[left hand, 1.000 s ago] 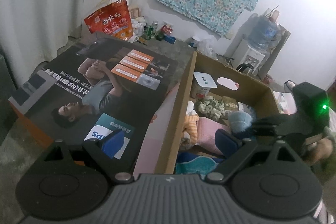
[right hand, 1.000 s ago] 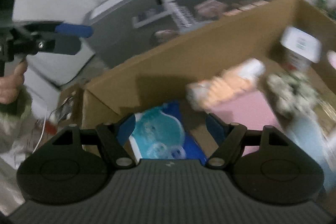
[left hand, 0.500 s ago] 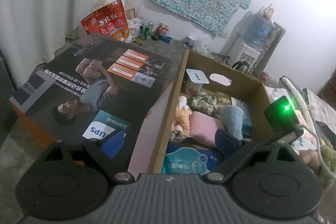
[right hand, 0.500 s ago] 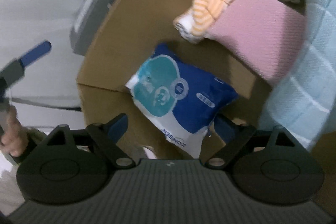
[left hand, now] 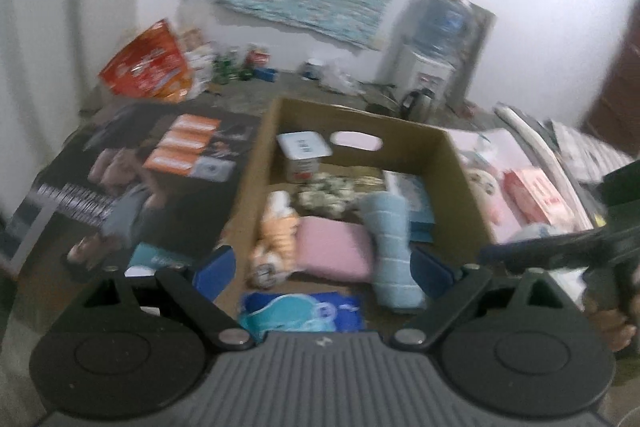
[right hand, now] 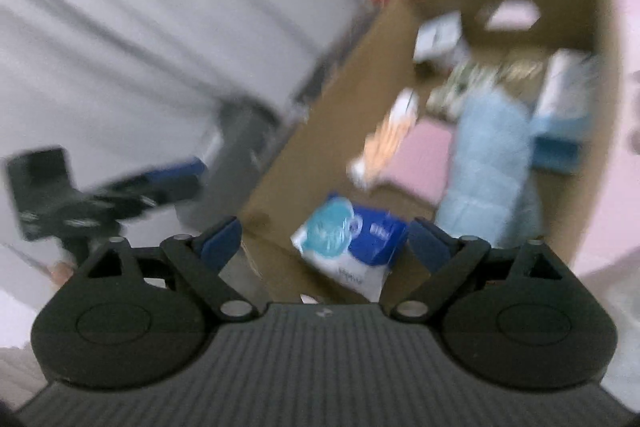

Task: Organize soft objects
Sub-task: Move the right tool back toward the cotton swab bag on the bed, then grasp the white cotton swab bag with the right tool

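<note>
An open cardboard box [left hand: 464, 179] holds soft items: a blue and white packet [left hand: 304, 311] at the near end, a pink folded cloth [left hand: 332, 251], a light blue rolled towel [left hand: 392, 247], an orange striped toy [left hand: 276, 235] and a green-white scrunchie bundle [left hand: 324, 191]. My left gripper [left hand: 322, 269] is open and empty above the box's near end. My right gripper [right hand: 324, 245] is open and empty, above the blue packet [right hand: 352, 247]. The box [right hand: 604, 131], the towel [right hand: 488, 155] and the pink cloth [right hand: 420, 155] show blurred in the right wrist view.
A dark printed carton [left hand: 132, 179] lies left of the box. A red bag [left hand: 148, 71] and bottles stand by the far wall. A water dispenser [left hand: 440, 39] stands at the back. Pink items [left hand: 532, 195] lie right of the box. A white cup [left hand: 304, 155] stands in the box.
Both views have swung and blurred. The right gripper has pulled back and up from the packet, showing the whole box. The left gripper has turned right over the box.
</note>
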A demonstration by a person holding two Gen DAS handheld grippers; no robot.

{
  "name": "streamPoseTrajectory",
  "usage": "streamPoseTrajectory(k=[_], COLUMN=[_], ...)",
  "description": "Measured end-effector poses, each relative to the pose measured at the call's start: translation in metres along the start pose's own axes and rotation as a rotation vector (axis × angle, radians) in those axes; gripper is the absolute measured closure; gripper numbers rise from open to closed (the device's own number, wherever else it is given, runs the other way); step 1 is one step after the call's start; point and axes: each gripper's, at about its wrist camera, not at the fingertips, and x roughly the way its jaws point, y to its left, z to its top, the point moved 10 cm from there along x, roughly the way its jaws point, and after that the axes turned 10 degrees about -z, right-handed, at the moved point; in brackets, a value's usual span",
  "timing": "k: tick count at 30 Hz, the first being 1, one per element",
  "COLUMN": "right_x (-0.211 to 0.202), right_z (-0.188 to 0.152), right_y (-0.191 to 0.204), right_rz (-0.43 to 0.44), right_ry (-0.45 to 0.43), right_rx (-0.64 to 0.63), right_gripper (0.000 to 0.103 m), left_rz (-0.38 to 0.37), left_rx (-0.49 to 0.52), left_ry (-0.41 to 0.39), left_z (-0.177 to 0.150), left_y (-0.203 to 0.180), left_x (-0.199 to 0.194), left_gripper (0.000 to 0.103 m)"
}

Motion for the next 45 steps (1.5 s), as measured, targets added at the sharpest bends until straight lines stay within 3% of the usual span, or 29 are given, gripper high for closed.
streamPoseTrajectory(k=[3, 10, 17, 23, 30, 35, 39, 45], right_x=[-0.056, -0.144, -0.158, -0.150, -0.127, -0.083, -0.045, -0.007], right_z=[0.003, 0.014, 0.029, 0.072, 0.163, 0.214, 0.227, 0.221], right_y=[-0.034, -0.133, -0.202, -0.253, -0.320, -0.383, -0.431, -0.450], right_rz=[-0.027, -0.134, -0.200, -0.324, -0.496, -0.576, -0.602, -0.642], right_ry=[-0.155, -0.367, -0.427, -0.451, -0.351, -0.236, -0.155, -0.078], right_rx=[0.075, 0.302, 0.392, 0.326, 0.153, 0.177, 0.281, 0.269], right_gripper=[0.005, 0.005, 0.005, 0.007, 0.007, 0.006, 0.006, 0.006], left_rz=[-0.029, -0.095, -0.123, -0.052, 0.044, 0.078, 0.072, 0.042], left_rx=[0.114, 0.388, 0.509, 0.556, 0.607, 0.610, 0.560, 0.518], left_ry=[0.042, 0.131, 0.229, 0.310, 0.395, 0.464, 0.513, 0.534], left_z=[0.009, 0.024, 0.031, 0.050, 0.051, 0.047, 0.044, 0.041], left_y=[-0.040, -0.144, -0.220, -0.250, -0.251, -0.246, -0.239, -0.238], left_x=[0.022, 0.093, 0.180, 0.264, 0.342, 0.378, 0.393, 0.401], left_gripper=[0.006, 0.003, 0.003, 0.003, 0.003, 0.003, 0.003, 0.003])
